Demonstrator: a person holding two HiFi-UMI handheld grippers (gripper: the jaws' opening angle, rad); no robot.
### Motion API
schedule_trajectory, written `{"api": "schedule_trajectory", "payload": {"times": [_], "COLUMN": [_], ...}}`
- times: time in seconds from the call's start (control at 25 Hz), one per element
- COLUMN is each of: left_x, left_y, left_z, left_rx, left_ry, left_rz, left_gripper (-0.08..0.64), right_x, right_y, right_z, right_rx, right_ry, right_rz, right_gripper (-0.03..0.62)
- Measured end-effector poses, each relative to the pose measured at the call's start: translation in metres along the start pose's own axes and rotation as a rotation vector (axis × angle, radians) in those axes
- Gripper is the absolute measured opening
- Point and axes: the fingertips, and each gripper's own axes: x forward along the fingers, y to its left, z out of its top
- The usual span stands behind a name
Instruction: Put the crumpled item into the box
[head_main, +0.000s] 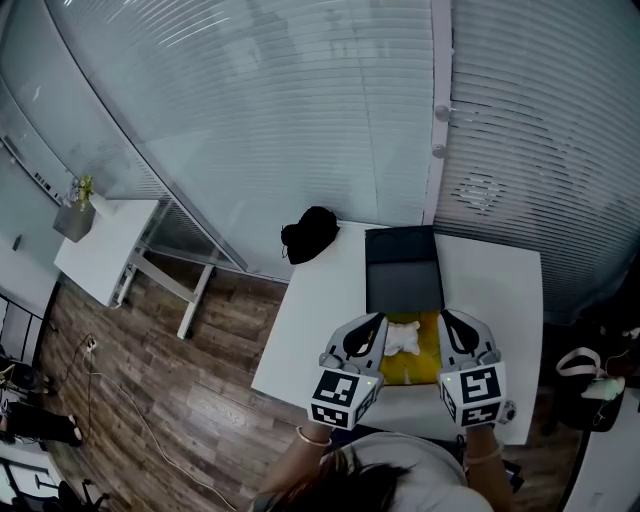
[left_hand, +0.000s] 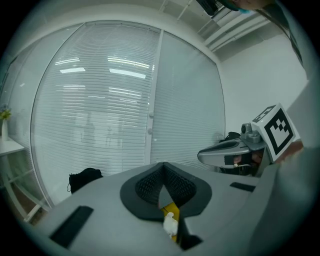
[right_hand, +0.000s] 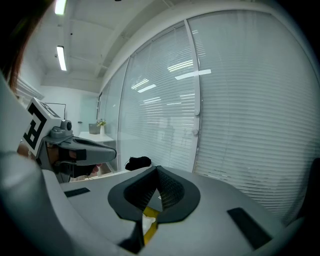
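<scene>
Crumpled white item (head_main: 403, 337), lying on the yellow mat (head_main: 428, 368) just before the dark box (head_main: 403, 270), could be shoved across the tabletop (head_main: 320, 300) rather than gripped if the left gripper (head_main: 375, 325) and right gripper (head_main: 448, 322), flanking it with jaws pressed together and empty, are not spread first.

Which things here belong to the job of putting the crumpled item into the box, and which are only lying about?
For the job: white crumpled item, lying on a yellow pad; dark box beyond it; left gripper and right gripper, both shut, empty.

Just lying about: black bag at the table's corner; potted plant on the side table.
</scene>
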Motion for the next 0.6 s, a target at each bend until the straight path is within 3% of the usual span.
{"api": "schedule_trajectory", "payload": {"times": [0.6], "left_x": [0.009], "left_y": [0.01], "left_z": [-0.009], "left_rx": [-0.025], "left_ry": [0.019], "left_rz": [-0.023], "left_gripper": [0.017], "right_x": [0.012], "right_y": [0.001], "right_z": [-0.005], "right_rx": [0.006], "right_ry": [0.026], "right_rz": [-0.007], "right_gripper": [0.028]}}
